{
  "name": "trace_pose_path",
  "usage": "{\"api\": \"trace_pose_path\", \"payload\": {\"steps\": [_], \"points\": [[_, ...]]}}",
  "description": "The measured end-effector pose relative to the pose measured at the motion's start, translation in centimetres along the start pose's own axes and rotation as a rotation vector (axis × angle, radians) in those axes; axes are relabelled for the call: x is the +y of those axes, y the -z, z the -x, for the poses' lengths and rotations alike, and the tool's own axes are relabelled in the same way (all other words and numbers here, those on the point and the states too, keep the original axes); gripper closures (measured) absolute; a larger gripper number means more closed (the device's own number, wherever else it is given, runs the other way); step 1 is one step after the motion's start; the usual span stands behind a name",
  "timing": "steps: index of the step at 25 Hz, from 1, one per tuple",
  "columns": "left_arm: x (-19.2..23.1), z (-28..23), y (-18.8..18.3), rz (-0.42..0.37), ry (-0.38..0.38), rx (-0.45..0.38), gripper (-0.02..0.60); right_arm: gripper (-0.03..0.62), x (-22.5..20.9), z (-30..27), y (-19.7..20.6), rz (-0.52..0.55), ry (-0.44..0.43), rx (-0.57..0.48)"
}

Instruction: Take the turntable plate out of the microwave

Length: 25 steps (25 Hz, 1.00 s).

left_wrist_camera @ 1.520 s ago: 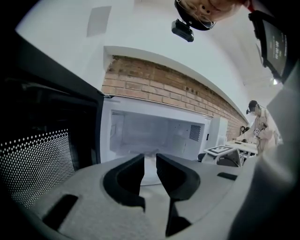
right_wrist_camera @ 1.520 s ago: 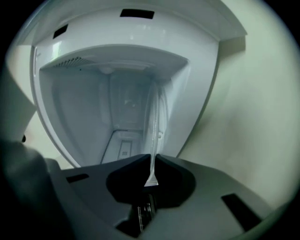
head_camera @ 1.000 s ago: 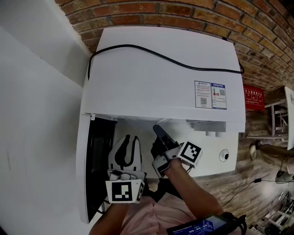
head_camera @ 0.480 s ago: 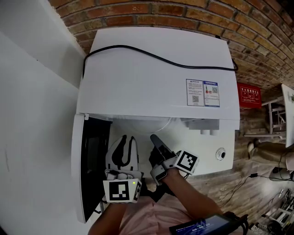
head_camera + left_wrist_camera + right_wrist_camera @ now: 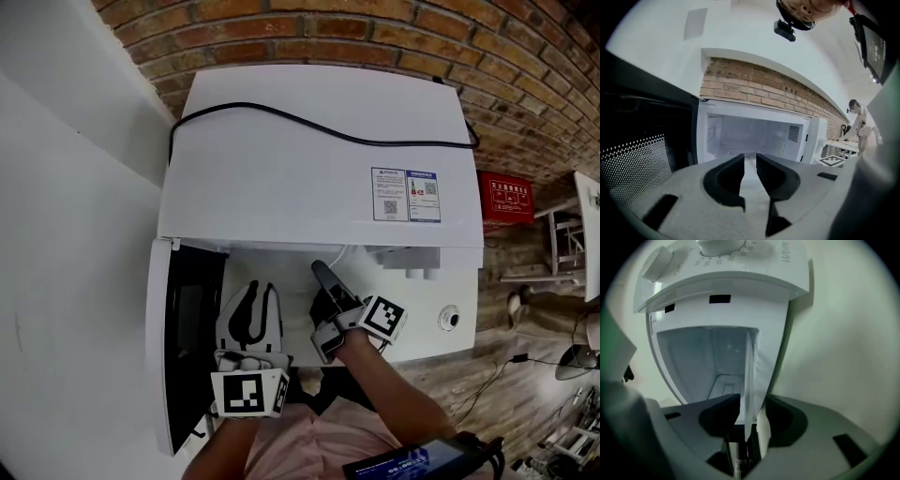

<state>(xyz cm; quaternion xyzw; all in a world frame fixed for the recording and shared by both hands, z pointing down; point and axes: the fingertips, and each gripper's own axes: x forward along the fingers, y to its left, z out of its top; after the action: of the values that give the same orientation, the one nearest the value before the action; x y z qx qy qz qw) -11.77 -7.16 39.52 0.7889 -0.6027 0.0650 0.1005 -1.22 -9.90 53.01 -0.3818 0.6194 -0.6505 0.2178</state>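
right gripper [image 5: 752, 405] — jaws just opening, turntable plate [image 5: 750, 376] edge-on between them, unclamped | left gripper [image 5: 750, 161] part-open, empty, farther left | plate runs back into microwave [image 5: 309, 159]

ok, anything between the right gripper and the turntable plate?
Nothing visible. The turntable plate's rim already stands between the right gripper's jaws, which have just been opening and do not press it. The microwave door is swung open.

bare indoor room, brick wall [image 5: 375, 28], white microwave [image 5: 309, 178]
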Motion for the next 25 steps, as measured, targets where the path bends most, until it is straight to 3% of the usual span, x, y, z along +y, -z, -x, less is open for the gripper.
{"api": "trace_pose_path", "payload": {"steps": [10,16,22,24,25], "points": [[-0.3,0.2,0.3,0.004,-0.007,0.008,0.5,0.395,0.8,-2.4,-1.1,0.023,-0.066,-0.003],[-0.1,0.5,0.4,0.01,-0.017,0.009,0.5,0.413,0.9,-2.4,-0.9,0.028,-0.078,0.002],[0.2,0.7,0.5,0.012,-0.029,0.01,0.5,0.486,1.2,-2.6,-0.6,-0.008,-0.112,0.014],[0.4,0.7,0.6,0.012,-0.034,0.013,0.5,0.557,1.9,-2.5,-0.4,0.016,-0.149,0.013],[0.5,0.8,0.6,0.013,-0.036,0.014,0.5,0.56,2.2,-2.3,-0.3,0.021,-0.165,0.014]]}}
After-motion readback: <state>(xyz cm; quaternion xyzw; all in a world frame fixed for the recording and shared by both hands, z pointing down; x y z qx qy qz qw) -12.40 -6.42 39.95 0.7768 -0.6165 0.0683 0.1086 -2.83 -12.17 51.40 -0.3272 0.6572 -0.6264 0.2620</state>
